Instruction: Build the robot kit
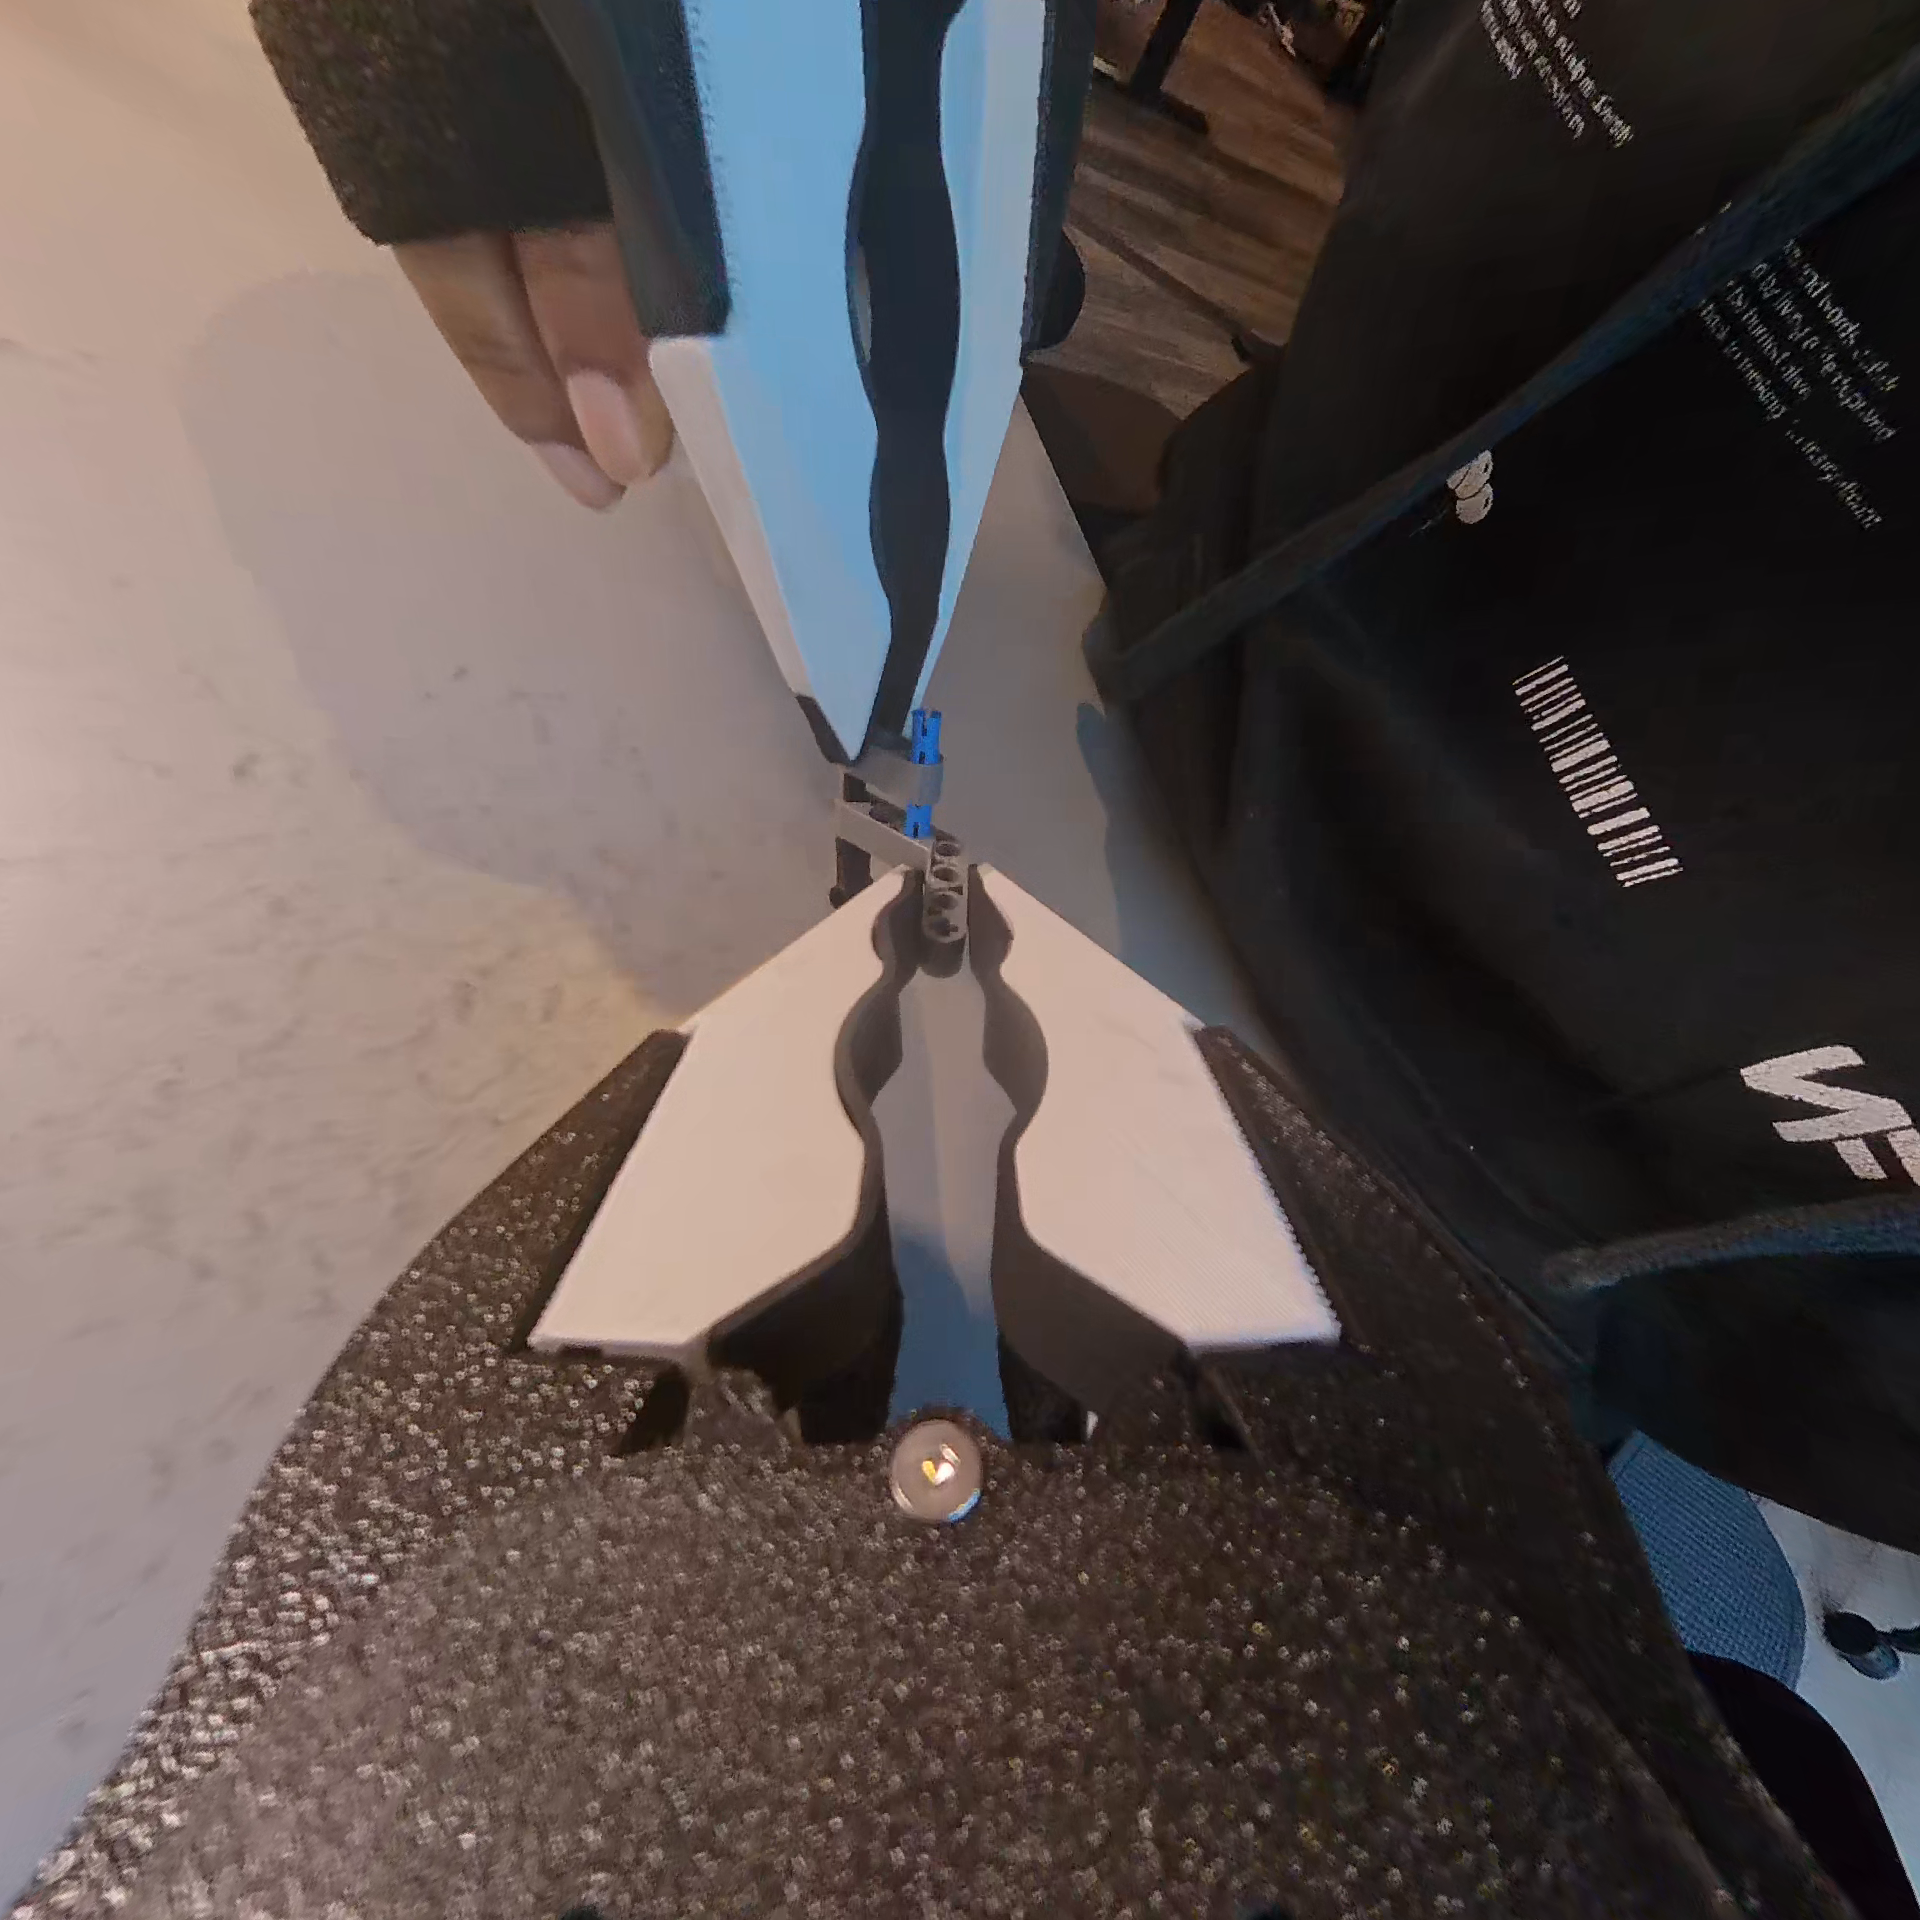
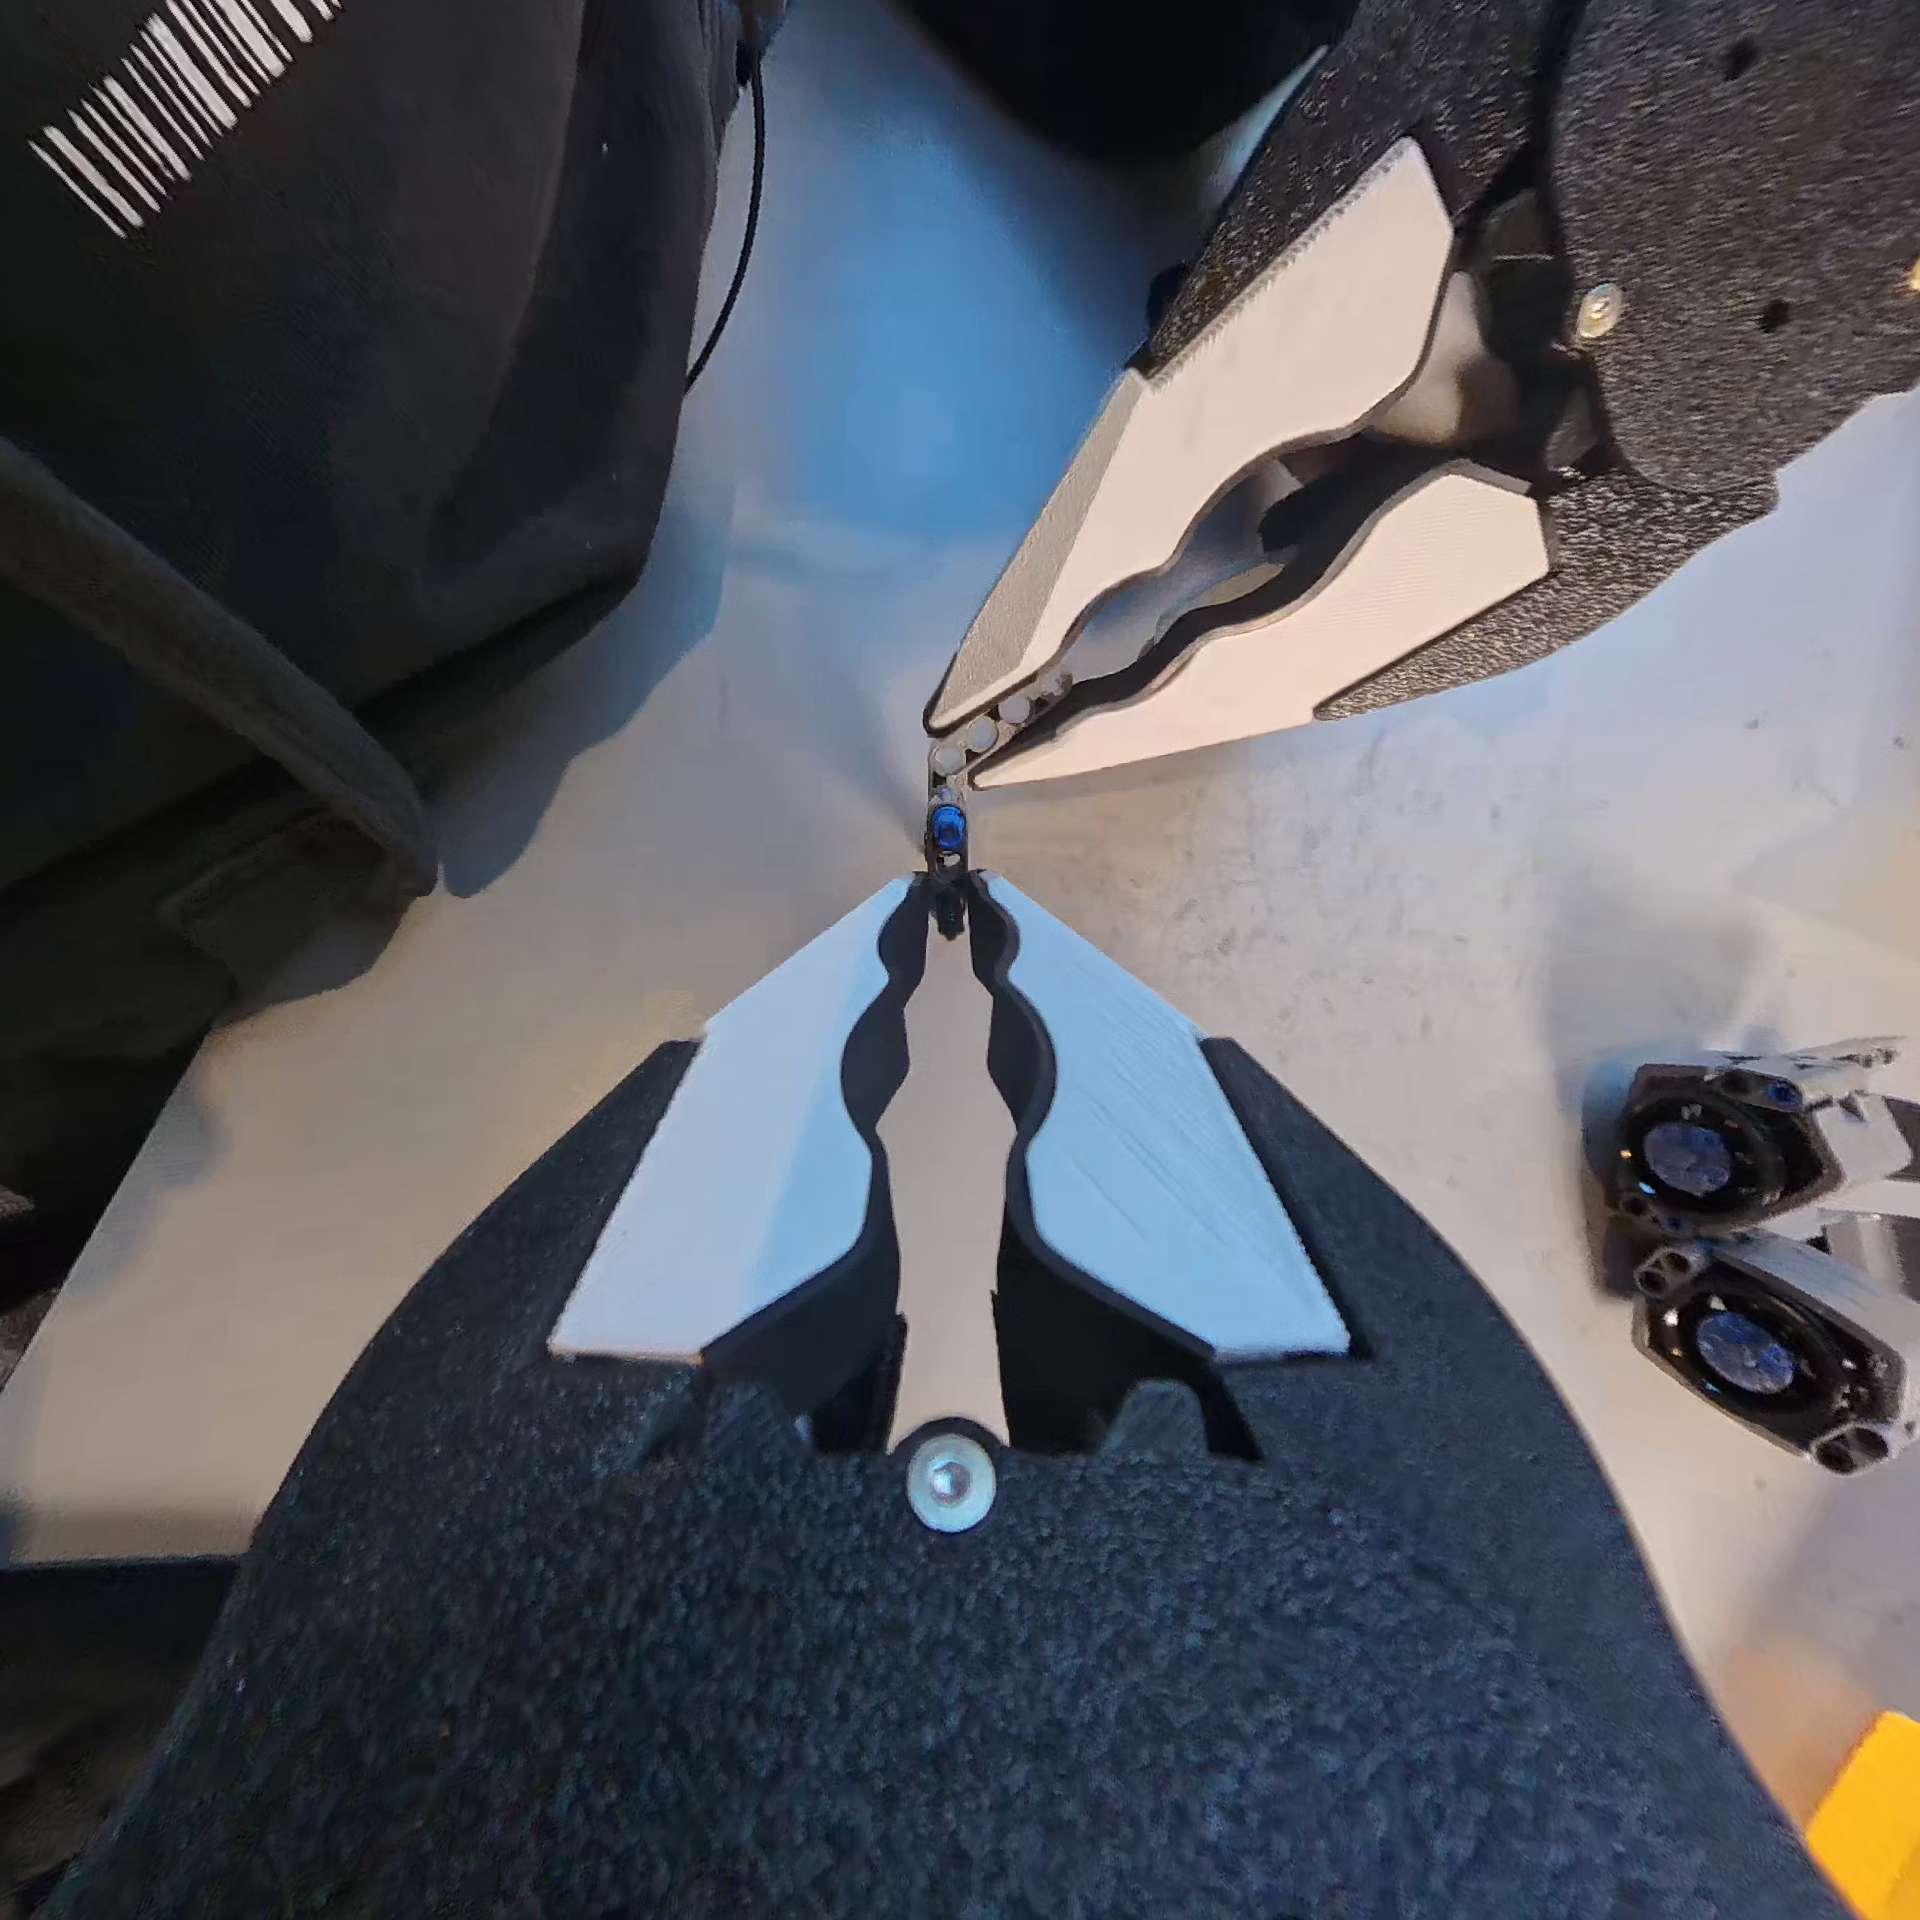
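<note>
Black bag [image 2: 260,436] on pale table [image 2: 1299,935]; two grey-black wheeled assemblies [image 2: 1766,1247] at right; yellow object [image 2: 1870,1808] at corner.

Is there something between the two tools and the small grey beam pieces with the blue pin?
Nothing visible. The left tool is shut on a dark grey holed beam; the right tool grips the other beam by the blue pin. The tips almost meet above the white table.

Pale tabletop [image 2: 1351,935], wood floor [image 1: 1174,208]

black bag [image 2: 312,436] close left, wheeled parts [image 2: 1756,1247] right
</note>
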`<state>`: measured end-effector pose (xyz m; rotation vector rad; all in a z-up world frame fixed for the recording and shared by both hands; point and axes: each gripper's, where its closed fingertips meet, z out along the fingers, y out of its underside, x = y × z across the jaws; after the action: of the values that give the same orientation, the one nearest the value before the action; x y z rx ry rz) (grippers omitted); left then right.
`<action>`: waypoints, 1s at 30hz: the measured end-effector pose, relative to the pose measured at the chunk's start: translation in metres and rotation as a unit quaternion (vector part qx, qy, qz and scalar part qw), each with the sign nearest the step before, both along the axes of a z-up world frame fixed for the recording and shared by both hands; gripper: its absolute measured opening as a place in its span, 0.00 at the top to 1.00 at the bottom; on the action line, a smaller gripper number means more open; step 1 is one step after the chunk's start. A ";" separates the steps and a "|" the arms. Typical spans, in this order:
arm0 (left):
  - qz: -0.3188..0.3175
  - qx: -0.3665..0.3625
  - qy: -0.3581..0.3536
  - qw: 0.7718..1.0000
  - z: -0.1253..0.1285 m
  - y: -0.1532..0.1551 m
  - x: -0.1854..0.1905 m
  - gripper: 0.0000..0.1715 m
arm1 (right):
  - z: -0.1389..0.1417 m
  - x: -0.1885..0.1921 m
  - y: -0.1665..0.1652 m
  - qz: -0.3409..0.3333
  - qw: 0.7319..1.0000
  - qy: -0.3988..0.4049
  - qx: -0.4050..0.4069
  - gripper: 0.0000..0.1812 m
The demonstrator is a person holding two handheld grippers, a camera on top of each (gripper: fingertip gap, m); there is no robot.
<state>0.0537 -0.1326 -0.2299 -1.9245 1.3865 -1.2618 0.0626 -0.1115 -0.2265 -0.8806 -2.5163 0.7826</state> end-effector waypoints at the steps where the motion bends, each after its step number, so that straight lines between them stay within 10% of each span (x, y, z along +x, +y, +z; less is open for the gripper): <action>1: -0.001 -0.001 0.000 1.000 0.000 0.000 0.000 0.96 | -0.001 -0.001 0.000 0.000 1.000 -0.005 0.004 0.97; 30: -0.053 -0.016 0.023 0.998 -0.008 -0.002 -0.013 0.95 | -0.006 -0.018 -0.010 -0.001 0.981 -0.167 0.096 0.97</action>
<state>0.0406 -0.1350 -0.2380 -1.9348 1.5187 -1.3021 0.0447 -0.1216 -0.2329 -1.0167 -2.8202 0.4059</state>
